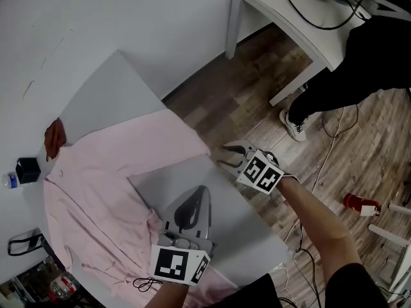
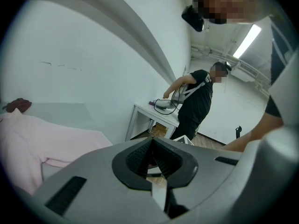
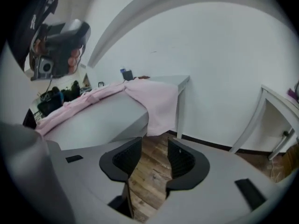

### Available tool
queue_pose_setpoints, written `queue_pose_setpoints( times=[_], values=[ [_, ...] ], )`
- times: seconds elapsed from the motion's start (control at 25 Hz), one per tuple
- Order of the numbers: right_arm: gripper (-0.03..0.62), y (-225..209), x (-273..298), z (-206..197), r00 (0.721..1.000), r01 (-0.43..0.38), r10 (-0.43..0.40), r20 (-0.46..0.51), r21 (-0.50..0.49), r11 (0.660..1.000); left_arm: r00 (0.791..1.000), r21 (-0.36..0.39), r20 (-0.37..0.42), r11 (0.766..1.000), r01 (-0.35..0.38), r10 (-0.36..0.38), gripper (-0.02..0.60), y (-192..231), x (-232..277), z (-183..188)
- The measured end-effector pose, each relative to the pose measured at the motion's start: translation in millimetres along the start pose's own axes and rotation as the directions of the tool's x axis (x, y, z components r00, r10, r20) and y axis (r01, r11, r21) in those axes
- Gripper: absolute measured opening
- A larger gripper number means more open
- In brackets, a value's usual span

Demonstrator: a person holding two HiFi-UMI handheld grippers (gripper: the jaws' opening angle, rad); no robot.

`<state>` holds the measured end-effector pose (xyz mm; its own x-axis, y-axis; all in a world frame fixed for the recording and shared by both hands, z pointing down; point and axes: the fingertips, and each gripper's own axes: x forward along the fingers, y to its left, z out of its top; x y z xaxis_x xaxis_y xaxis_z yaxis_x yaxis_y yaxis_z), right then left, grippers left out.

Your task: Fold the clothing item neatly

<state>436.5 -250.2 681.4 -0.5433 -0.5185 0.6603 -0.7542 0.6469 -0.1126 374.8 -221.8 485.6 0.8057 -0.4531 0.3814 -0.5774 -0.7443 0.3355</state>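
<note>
A pale pink long-sleeved shirt (image 1: 109, 178) lies spread on the grey rectangular table (image 1: 115, 82), with one part draped over the table's edge toward the brown wood-plank floor (image 1: 257, 88).

The left gripper (image 1: 200, 194) has its jaws pressed together with nothing between them. It sits low over a bare patch of table, just beside the shirt's body. The right gripper (image 1: 226, 157) has its jaws moderately apart and empty; only floor planks show in the gap. It is off the table's edge, near the draped pink cloth.

At the table's far left stands a small black cube-shaped box (image 1: 29, 170). Just beside it is a small clear plastic bottle with a blue cap (image 1: 9, 181) (whether either holds anything cannot be told). A crumpled dark reddish-brown cloth (image 1: 54, 138) touches the shirt's top edge.
</note>
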Motion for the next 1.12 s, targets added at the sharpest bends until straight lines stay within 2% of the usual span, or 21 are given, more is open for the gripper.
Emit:
queue_pose_setpoints(
  times=[0.12, 0.36, 0.56, 0.6, 0.64, 0.72, 1.0, 1.12],
  values=[
    [0.178, 3, 17, -5, 0.999, -0.019, 0.016, -0.038, -0.1, 0.995, 1.0, -0.011, -0.017, 1.0, -0.006, 0.006, 0.006, 1, -2, -8],
    [0.184, 1, 37, -4, 0.997, -0.029, 0.011, -0.072, -0.254, 0.967, 1.0, -0.015, -0.023, 1.0, -0.013, 0.012, 0.006, 1, 3, -11],
    [0.179, -7, 49, 7, 0.997, 0.034, -0.057, -0.05, -0.373, 0.927, 0.999, -0.014, -0.035, 1.0, -0.017, 0.016, 0.006, 2, 3, -15],
    [0.145, -11, 49, 11, 0.996, 0.055, -0.075, -0.037, -0.388, 0.92, 0.999, -0.014, -0.036, 1.0, -0.017, 0.017, 0.006, 2, 3, -15],
    [0.082, -16, 47, 16, 0.995, 0.077, -0.093, -0.023, -0.399, 0.914, 0.999, -0.014, -0.036, 1.0, -0.018, 0.017, 0.006, 1, 3, -14],
    [0.038, -25, 41, 25, 0.992, 0.116, -0.125, 0.003, -0.402, 0.908, 0.999, -0.014, -0.033, 1.0, -0.021, 0.02, 0.006, 1, 2, -14],
    [0.032, -37, 2, 71, 0.971, 0.239, -0.221, 0.092, -0.326, 0.915, 1.0, -0.028, -0.014, 1.0, -0.007, 0.006, 0.006, -10, -14, -8],
    [0.032, -36, -6, 105, 0.965, 0.256, -0.219, 0.146, -0.326, 0.91, 1.0, -0.032, 0.019, 0.999, -0.019, 0.019, 0.006, -17, -29, 0]
  ],
)
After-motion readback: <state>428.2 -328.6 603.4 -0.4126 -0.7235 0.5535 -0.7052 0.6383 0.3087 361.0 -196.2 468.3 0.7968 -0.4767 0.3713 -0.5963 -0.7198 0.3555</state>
